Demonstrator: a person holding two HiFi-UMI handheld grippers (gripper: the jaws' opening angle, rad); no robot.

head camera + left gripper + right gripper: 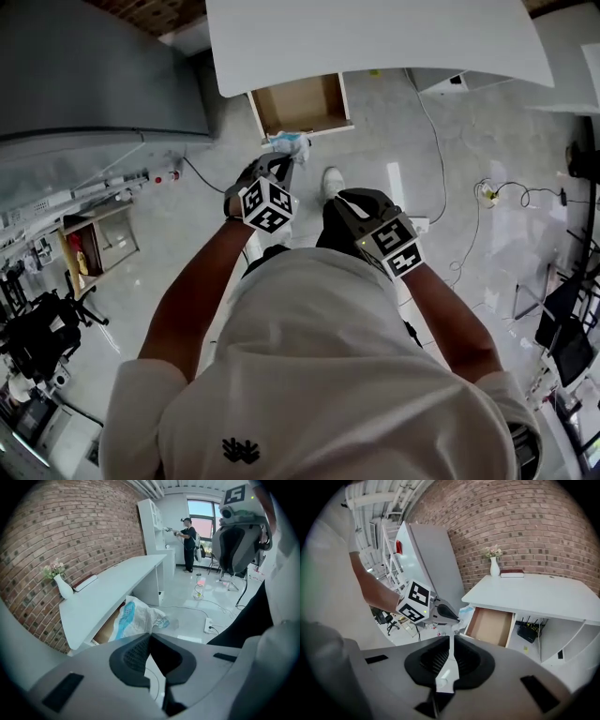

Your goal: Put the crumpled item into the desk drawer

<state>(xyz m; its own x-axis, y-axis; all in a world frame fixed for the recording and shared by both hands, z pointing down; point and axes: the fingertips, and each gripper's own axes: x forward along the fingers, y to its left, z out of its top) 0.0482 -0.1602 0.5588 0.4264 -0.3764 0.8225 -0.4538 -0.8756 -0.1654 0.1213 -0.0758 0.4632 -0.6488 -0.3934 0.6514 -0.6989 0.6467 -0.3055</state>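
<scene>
The left gripper point(282, 157) was up at the desk, jaws pressed together on a bag point(289, 143), a crumpled white thing with blue print. Its own view showed the tips meeting on the near edge of the plastic, the rest of it bunched just beyond. The bag hung in the air right at the front edge of the drawer point(298, 101), outside it and not in. The drawer stood open under the white tabletop point(375, 37), its wooden bottom showing. From the right gripper view, the bag sat just beside the drawer's near front corner, pinched at the tip of the left gripper.

The right gripper point(337, 208) hung lower and closer to the person's body, near the left one but apart from it. Its jaws were drawn together with only a thin sliver of floor point(375, 141) showing between the pads, and nothing was caught in them. It pointed toward the open drawer.

On the tabletop, back by the brick wall point(525, 522), stood a white vase point(494, 567) with small flowers, and a book point(512, 573) lay just beside it. A grey cabinet point(94, 66) stood to the left of the desk. Cables point(441, 159) trailed across the floor to the right.
</scene>
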